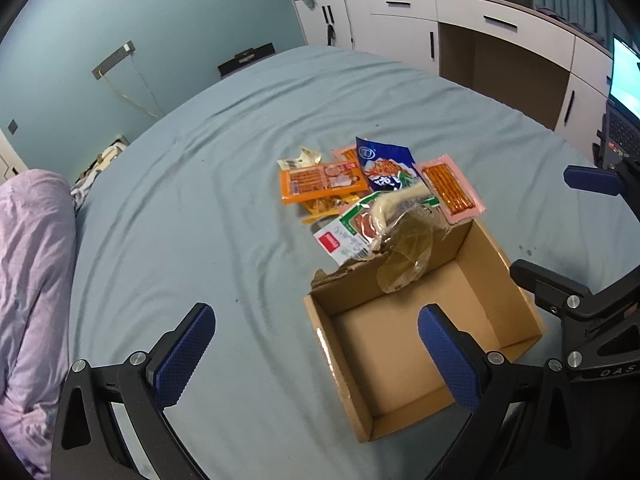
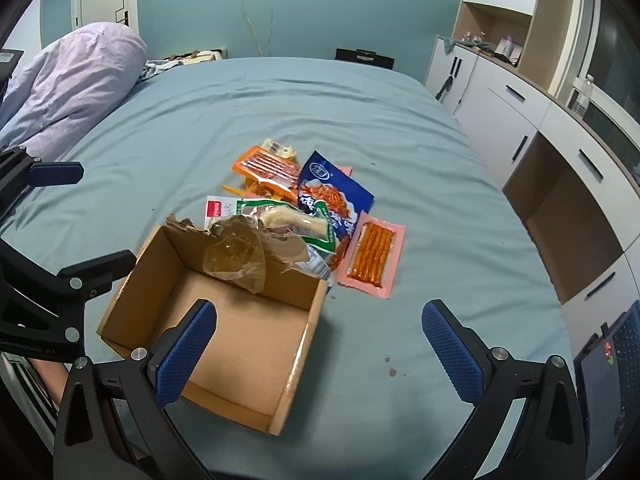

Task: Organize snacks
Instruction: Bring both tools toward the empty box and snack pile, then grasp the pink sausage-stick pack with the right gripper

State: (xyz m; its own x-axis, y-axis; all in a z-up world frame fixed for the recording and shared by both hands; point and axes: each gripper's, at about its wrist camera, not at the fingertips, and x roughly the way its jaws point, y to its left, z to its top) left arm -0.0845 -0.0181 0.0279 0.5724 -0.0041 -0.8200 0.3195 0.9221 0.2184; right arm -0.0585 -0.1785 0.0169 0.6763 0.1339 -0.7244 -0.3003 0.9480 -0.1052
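Hovering over cardboard box (image 1: 420,344), left gripper (image 1: 316,356) wide open, empty, right gripper (image 2: 320,352) wide open, empty, touching nothing

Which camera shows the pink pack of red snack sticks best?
The right wrist view: the pink stick pack lies whole and unobstructed beside the cardboard box. The left wrist view shows it too, farther off.

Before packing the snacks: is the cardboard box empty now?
Empty: the cardboard box shows a bare floor; only crumpled tape hangs over its far wall.
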